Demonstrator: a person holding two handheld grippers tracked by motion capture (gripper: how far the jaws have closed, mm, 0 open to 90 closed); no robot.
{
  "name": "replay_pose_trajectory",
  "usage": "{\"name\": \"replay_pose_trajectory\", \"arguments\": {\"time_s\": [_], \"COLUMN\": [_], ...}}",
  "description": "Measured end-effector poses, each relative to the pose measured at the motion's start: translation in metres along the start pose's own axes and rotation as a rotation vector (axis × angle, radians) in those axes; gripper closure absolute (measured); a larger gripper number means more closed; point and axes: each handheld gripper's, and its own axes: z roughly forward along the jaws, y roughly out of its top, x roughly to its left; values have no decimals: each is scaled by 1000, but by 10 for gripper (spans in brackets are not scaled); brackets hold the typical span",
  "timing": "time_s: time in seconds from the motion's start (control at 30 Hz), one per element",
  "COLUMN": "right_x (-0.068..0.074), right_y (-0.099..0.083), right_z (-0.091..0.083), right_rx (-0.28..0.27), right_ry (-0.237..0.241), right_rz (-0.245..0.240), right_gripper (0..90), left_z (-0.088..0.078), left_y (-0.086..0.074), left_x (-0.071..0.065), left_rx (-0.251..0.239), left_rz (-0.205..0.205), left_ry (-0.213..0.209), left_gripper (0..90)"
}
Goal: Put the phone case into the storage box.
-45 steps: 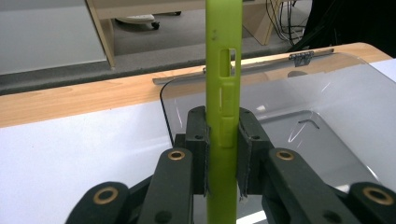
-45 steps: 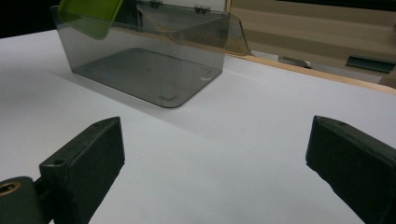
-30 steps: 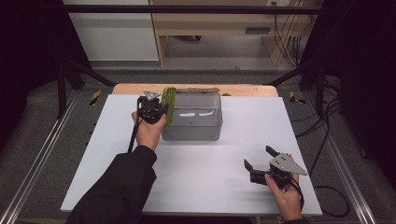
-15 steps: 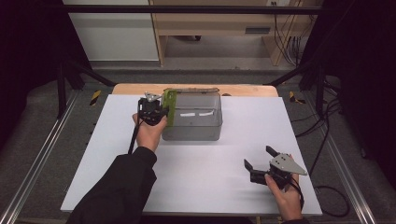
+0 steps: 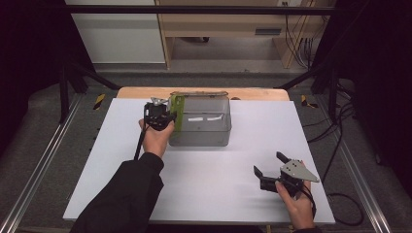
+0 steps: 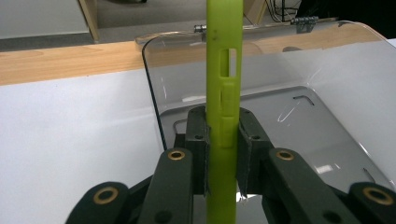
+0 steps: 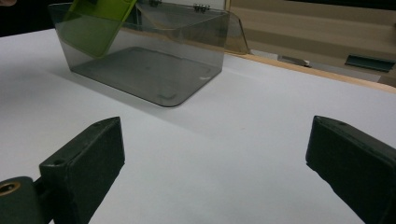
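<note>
Lime-green case [image 6: 224, 93] looking like matt plastic, smooth, moulded buttons and slot along edge. Box [image 5: 201, 121] showing as smoky clear plastic, glossy, catching white glints; small metal hinge [image 6: 303, 22] shining at its lid. Left tool [image 6: 223, 154] wearing matt black plastic jaws with brass-looking rivets, faces slightly grainy. Right tool [image 5: 268, 170] carrying grey plate, dull metal by look. Worktop [image 5: 218, 194] lying white, matt, smooth; bare pale wood strip [image 5: 131, 92] running along far edge.
</note>
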Motion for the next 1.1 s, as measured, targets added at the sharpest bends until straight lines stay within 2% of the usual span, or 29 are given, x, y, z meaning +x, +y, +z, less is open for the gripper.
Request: {"name": "replay_pose_trajectory", "arguments": {"time_s": [0.4,1.1], "right_x": [0,0], "right_y": [0,-1], "right_z": [1,0], "right_rx": [3,5], "right_ry": [5,3], "right_rz": [3,6], "right_gripper": [46,46], "left_z": [3,6], "left_y": [-1,-2], "left_x": [1,-1], "left_rx": [11,23], "left_rz": [-28,-41], "left_ry": [-16,-26], "left_gripper": [777,777]}}
